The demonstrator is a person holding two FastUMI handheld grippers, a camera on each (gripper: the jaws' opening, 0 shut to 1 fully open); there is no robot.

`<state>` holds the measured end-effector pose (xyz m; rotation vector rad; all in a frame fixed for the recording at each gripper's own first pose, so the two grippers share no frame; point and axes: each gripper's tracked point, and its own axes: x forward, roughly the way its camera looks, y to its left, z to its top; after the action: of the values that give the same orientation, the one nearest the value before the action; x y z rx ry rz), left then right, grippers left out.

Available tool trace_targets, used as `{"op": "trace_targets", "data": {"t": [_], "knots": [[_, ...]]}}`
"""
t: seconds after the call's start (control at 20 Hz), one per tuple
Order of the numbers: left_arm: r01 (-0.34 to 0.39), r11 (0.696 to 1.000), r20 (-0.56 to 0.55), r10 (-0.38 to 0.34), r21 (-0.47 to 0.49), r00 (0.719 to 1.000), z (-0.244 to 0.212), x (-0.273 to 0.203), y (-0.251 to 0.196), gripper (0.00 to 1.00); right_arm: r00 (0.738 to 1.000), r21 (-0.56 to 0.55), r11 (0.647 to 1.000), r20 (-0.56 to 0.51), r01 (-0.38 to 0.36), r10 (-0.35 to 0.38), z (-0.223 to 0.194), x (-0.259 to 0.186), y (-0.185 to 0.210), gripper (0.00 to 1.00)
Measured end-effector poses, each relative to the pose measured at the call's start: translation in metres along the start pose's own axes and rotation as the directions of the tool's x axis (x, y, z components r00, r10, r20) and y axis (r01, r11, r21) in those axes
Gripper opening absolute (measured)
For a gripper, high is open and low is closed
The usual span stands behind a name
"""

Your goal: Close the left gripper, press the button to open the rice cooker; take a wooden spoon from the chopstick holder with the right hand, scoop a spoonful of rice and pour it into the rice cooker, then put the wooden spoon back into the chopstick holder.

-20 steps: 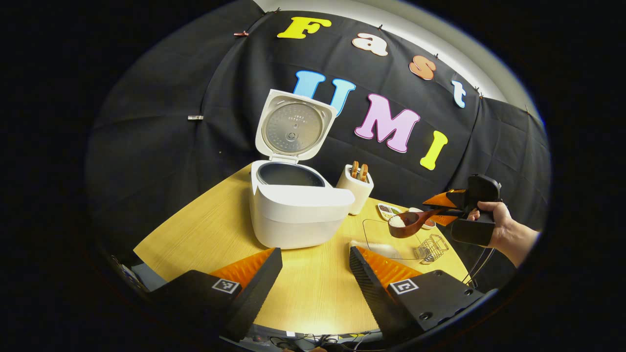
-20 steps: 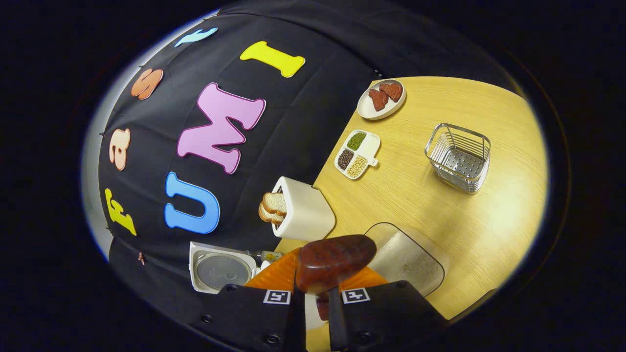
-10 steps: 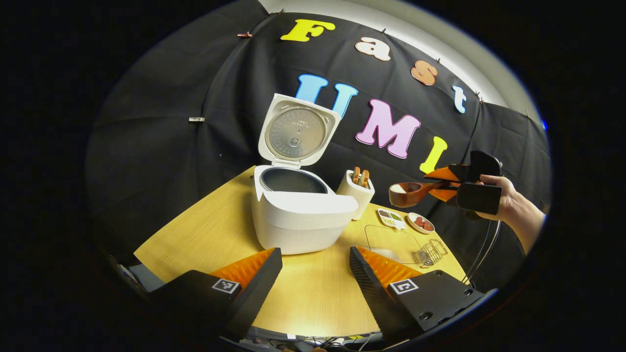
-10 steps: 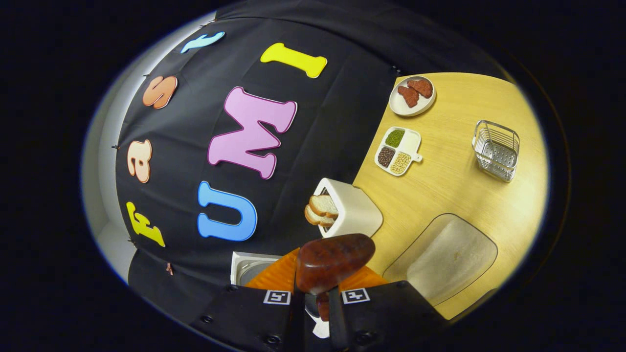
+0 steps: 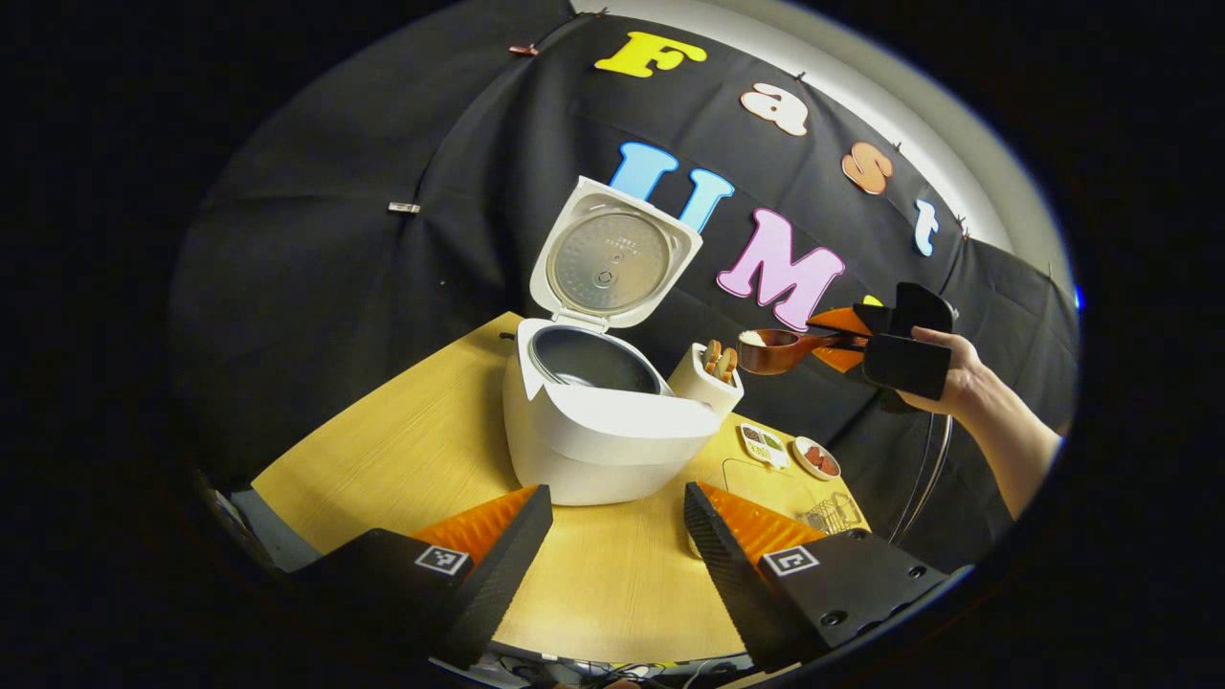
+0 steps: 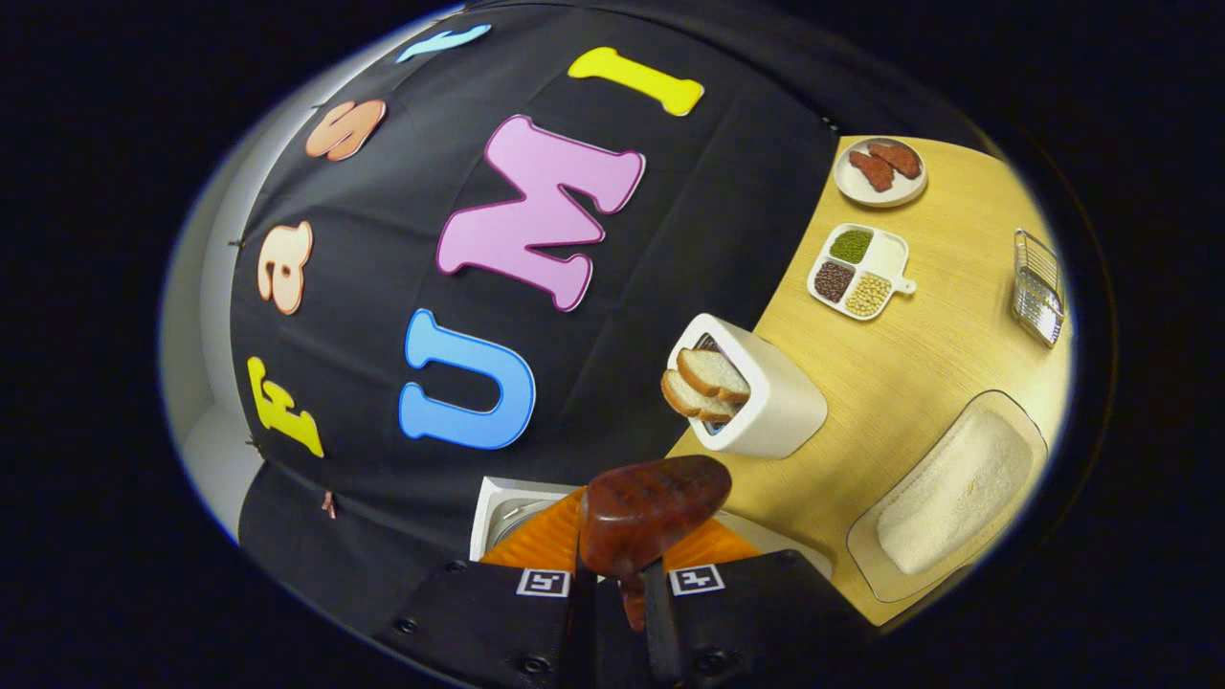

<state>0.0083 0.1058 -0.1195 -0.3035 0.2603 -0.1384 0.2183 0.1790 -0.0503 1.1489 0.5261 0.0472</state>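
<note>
The white rice cooker [image 5: 598, 435] stands on the wooden table with its lid [image 5: 612, 258] up and the dark inner pot [image 5: 593, 359] showing. Right of it is the white chopstick holder [image 5: 706, 385], also [image 6: 766, 402], with light brown pieces sticking out. My right gripper [image 5: 829, 341], held in a hand [image 5: 947, 378], is shut on the handle of the wooden spoon [image 5: 770, 350]. The spoon carries white rice and hangs level just above the holder. In the right gripper view the spoon's bowl [image 6: 651, 507] juts out above my right gripper [image 6: 636, 541]. My left gripper [image 5: 617, 502] is open, low over the table before the cooker.
A clear tray of rice [image 6: 957, 488] lies near the table's edge. Beyond it are a divided dish of beans [image 6: 861, 273], a round plate [image 6: 880, 172] with red pieces and a wire basket [image 6: 1038, 287]. The cooker's lid [image 6: 502, 507] peeks out behind the right gripper.
The right gripper has lifted the rice-filled spoon from over the rice tray and carried it up and left, to above the chopstick holder. The left gripper stays open and has shifted slightly.
</note>
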Motion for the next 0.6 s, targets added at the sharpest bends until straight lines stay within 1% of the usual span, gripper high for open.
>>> {"op": "trace_targets", "data": {"t": [0.15, 0.2, 0.3, 0.45, 0.6], "knots": [[-0.003, 1.0, -0.004, 0.003, -0.007, 1.0, 0.007, 0.0, 0.017, 0.96, 0.999, -0.076, 0.996, -0.035, -0.035, 0.032, -0.03, 0.024, 0.028, 0.23], [0.004, 1.0, -0.012, -0.004, -0.013, 1.0, 0.009, 0.0, 0.022, 0.96, 0.999, -0.118, 0.992, -0.039, -0.04, 0.036, -0.039, 0.034, 0.034, 0.23], [-0.006, 1.0, -0.003, 0.006, -0.029, 1.0, 0.019, 0.001, 0.037, 0.96, 0.998, -0.227, 0.973, -0.054, -0.045, 0.034, -0.061, 0.049, 0.042, 0.23], [-0.023, 0.997, 0.011, 0.023, -0.072, 1.0, 0.03, 0.0, 0.052, 0.96, 0.995, -0.374, 0.923, -0.075, -0.089, 0.065, -0.095, 0.066, 0.061, 0.23], [-0.031, 0.994, 0.018, 0.034, -0.106, 0.999, 0.036, -0.001, 0.06, 0.96, 0.992, -0.523, 0.842, -0.081, -0.128, 0.1, -0.119, 0.079, 0.078, 0.23]]}}
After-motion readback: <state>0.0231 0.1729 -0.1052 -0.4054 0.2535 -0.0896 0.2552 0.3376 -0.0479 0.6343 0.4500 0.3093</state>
